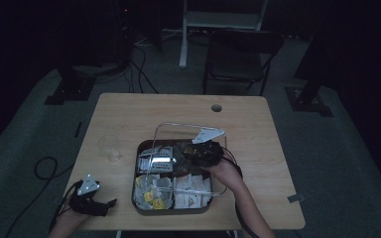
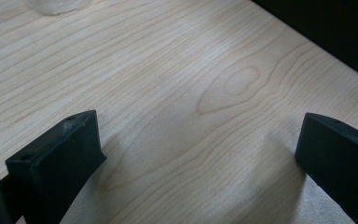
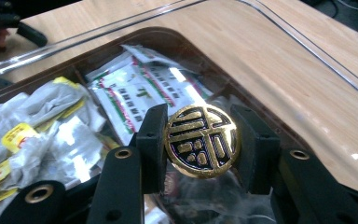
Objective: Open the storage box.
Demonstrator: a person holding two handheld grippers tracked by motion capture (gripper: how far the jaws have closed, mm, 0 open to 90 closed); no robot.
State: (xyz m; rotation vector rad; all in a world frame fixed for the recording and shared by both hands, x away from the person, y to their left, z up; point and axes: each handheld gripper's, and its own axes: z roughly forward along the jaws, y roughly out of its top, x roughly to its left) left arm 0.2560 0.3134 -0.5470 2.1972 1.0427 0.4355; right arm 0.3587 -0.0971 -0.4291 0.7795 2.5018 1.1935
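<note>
Left tongs (image 1: pixel 110 202): nearest me, resting at the near left corner of the table (image 1: pixel 129 114); in the left gripper view my jaws stand wide apart over bare wood with nothing between them.
Right tongs (image 3: pixel 200 140): clamped on the round gold-and-black knob (image 3: pixel 200 141), one pad on each side of its rim.
Knob: it sits on top of the clear lid (image 1: pixel 164 133); in the high view my right tongs (image 1: pixel 186 148) hold it above the far right part of the box (image 1: pixel 135 196).
Lid: transparent, thin-rimmed, tilted up above the box, with its far edge out over the bare table.
How it will handle: I judge the lid stiff, light and slippery; the knob is the only good hold, gripped square across its rim, since the lid can swing or tip under it.
Box: dark, divided tray near the table's front edge, holding paper sachets (image 3: pixel 135 88) and tea bags with yellow tags (image 3: pixel 16 135).
Cup: a clear cup (image 1: pixel 110 147) stands left of the box, apart from it.
</note>
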